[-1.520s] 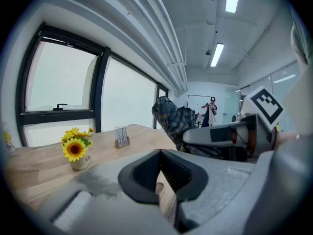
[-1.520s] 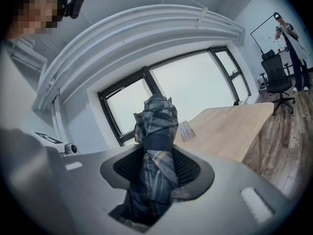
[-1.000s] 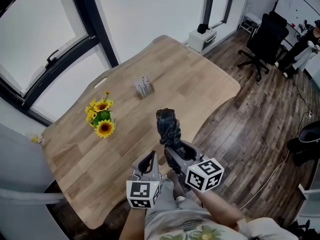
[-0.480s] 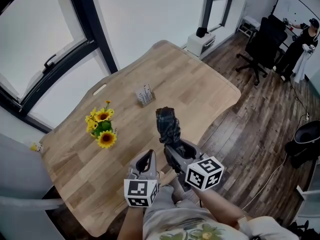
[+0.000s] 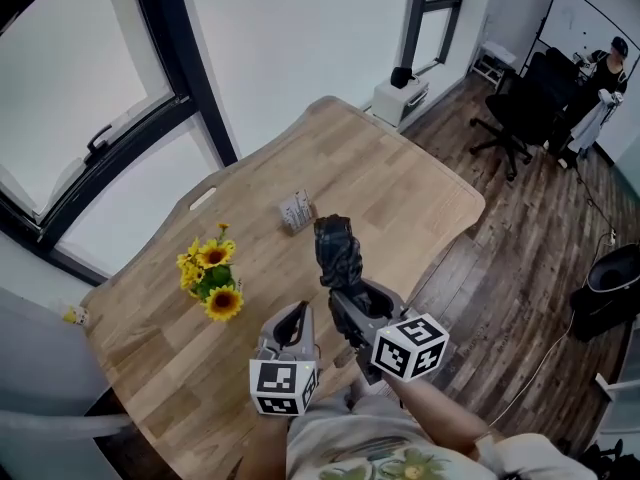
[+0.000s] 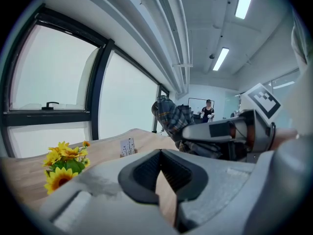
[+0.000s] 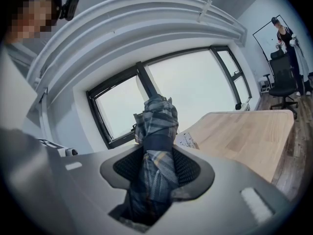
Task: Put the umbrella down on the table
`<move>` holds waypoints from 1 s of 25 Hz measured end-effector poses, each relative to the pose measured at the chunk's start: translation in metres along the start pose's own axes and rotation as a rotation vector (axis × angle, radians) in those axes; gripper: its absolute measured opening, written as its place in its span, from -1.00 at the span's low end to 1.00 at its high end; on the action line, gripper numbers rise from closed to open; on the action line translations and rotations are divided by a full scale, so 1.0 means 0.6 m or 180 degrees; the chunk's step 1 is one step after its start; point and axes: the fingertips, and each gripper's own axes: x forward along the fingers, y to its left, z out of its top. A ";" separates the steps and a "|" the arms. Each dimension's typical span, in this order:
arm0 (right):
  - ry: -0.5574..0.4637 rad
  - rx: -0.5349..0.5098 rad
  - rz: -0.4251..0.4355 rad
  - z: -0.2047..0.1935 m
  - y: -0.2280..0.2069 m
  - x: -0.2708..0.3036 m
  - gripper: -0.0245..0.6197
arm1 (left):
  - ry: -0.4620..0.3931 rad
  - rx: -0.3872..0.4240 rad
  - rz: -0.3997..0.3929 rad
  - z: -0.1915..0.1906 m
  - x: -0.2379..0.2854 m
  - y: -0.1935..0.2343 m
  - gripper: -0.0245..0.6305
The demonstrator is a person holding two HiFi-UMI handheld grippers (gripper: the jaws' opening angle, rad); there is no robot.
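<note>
A folded dark plaid umbrella stands nearly upright in my right gripper, above the near edge of the wooden table. In the right gripper view the jaws are shut on the umbrella round its lower part, and its bunched top rises past the right gripper. My left gripper hangs just left of it, shut with nothing between the pads. The left gripper view has the left gripper low in the middle and the umbrella to its right.
A bunch of sunflowers and a small card holder stand on the table. Large windows run along the left. On the wooden floor to the right are a white box, a black office chair, a dark bin and a person.
Both grippers have come forward together toward the table, the umbrella still held upright in the right one. The sunflowers and card holder now lie closer.
</note>
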 end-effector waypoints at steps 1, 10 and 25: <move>-0.0006 0.0006 -0.0008 0.001 0.001 0.004 -0.36 | -0.0004 -0.0003 -0.0012 0.002 0.001 0.005 -0.92; -0.0009 0.0040 -0.0042 -0.007 0.005 0.034 -0.36 | -0.0039 -0.0045 0.0021 0.000 0.003 0.046 -0.92; 0.0064 0.0087 -0.0041 -0.018 -0.005 0.058 -0.36 | -0.0069 -0.0113 0.0048 -0.006 0.013 0.061 -0.92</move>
